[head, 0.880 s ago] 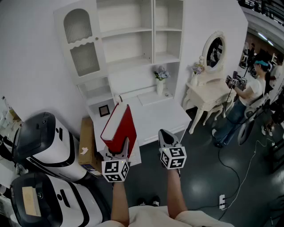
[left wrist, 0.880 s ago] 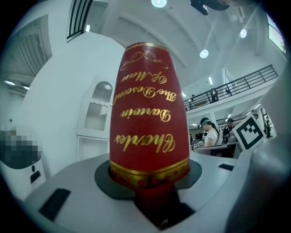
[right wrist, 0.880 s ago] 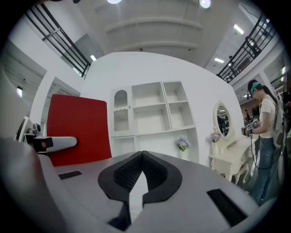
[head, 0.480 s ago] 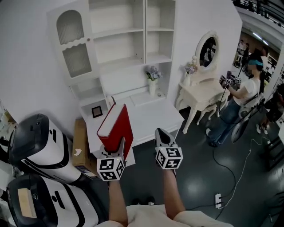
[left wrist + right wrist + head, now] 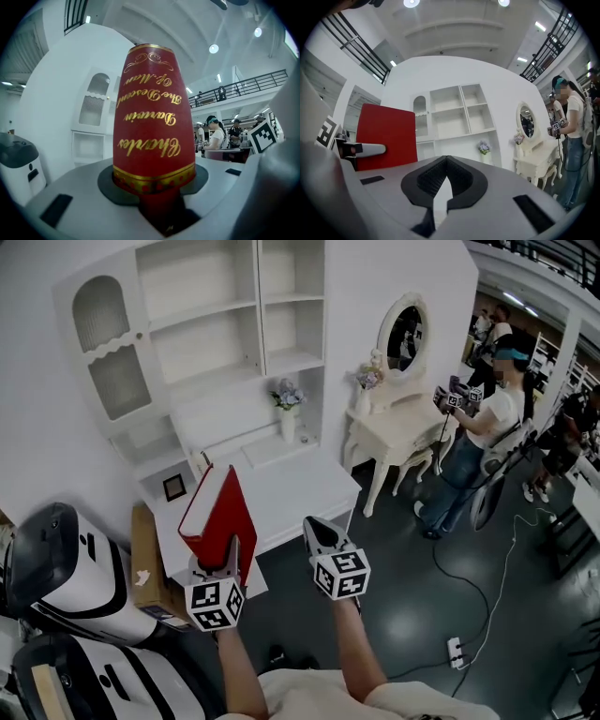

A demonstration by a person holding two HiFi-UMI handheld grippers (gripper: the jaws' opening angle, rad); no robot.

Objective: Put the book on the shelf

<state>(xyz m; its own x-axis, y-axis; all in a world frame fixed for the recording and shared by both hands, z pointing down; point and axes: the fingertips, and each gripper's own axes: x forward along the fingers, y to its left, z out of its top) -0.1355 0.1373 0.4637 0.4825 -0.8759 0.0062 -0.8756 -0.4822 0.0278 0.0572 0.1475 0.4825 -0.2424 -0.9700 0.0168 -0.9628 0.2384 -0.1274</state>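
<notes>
One red gold-lettered hardcover book (image 5: 218, 519), upright, clamped in left hand-held gripper (image 5: 232, 551) at 7 o'clock; right hand-held gripper (image 5: 317, 529), 6 o'clock, jaws together, empty. One white shelf unit (image 5: 258, 306), 11 o'clock.

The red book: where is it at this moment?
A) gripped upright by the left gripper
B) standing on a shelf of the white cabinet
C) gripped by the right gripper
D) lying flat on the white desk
A: the left gripper view shows the red book standing upright, its lower end pinched between the fingers of the left gripper.
</notes>
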